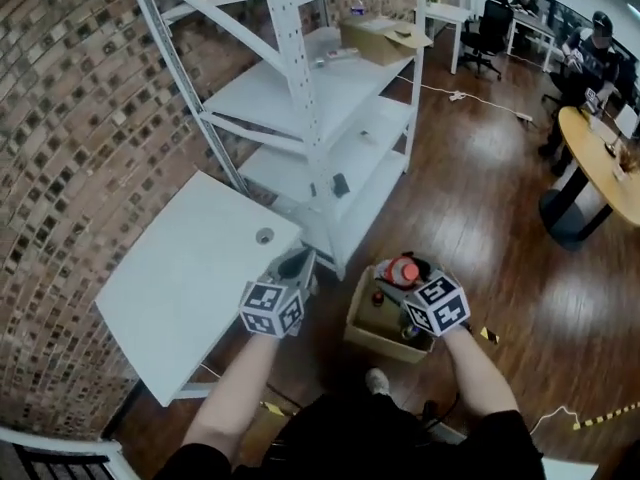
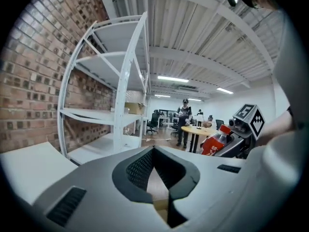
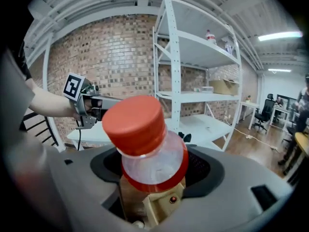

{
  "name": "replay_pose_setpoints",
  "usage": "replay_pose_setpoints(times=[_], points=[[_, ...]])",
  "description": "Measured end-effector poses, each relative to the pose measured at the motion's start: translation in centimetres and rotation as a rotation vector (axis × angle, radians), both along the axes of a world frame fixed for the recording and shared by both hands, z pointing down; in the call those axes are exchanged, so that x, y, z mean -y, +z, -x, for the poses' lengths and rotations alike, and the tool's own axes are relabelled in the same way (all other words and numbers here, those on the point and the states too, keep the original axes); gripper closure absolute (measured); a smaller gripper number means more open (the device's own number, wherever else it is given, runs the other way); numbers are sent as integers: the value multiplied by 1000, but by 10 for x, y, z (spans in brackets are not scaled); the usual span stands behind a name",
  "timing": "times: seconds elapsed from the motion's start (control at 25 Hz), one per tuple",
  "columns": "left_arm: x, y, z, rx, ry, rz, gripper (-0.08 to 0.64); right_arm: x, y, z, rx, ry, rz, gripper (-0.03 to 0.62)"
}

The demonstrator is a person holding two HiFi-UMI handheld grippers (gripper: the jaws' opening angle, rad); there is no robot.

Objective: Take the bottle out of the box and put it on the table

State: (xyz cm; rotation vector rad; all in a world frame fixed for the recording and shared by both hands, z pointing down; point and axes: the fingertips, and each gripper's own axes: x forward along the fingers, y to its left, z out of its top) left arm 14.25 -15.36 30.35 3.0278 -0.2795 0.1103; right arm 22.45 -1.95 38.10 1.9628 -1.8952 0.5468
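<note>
Above the box (image 1: pixel 372 342), right gripper (image 3: pixel 157 166) grips the bottle (image 3: pixel 141 129) (red-capped).

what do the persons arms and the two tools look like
The left tool and right tool each have a grey body with dark textured pads and carry a cube of black-and-white square markers. The person wears black short sleeves, forearms bare.

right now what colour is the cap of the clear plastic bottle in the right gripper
Orange-red bottle cap, best in the right gripper view.
</note>
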Motion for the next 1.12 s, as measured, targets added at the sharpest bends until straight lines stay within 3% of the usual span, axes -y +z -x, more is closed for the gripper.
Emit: replay_pose_setpoints(times=[0.12,0.28,0.64,0.92,1.12], points=[[12,-31,21,-18,-91,-55,560,27,-29,14,-15,-111,-38,253],[29,-50,55,-43,-223,-69,559,62,-55,35,-31,-248,-93,253],[62,-53,174,-46,-646,-97,560,141,-74,112,-4,-628,-106,253],[76,-40,286,-77,-851,-53,559,176,-75,204,3,-805,-96,253],[85,-40,350,-67,-934,-80,560,205,-74,263,-1,-889,-83,253]])
